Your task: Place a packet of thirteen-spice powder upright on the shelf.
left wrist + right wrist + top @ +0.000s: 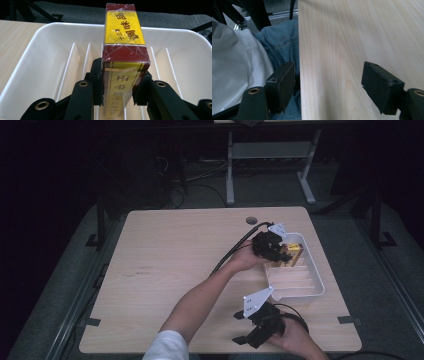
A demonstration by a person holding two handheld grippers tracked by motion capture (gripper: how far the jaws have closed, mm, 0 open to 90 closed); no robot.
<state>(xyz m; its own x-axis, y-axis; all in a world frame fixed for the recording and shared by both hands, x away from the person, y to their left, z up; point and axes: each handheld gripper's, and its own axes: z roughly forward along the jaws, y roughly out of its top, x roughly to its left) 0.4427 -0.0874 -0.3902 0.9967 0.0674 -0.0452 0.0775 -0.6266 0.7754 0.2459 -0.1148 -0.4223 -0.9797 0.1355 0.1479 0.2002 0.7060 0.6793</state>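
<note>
The left tool [278, 251] was clamped on a red and yellow box [124, 62], its two black pads pressed against the box's long sides. The box stood on edge over the far end of the white tray [315, 275], among the tray's dividers. The tray lay along the right edge of the desk [175, 260]. The right tool [252, 330] rested near the front right corner of the desk, its jaws spread apart with nothing between them
</note>
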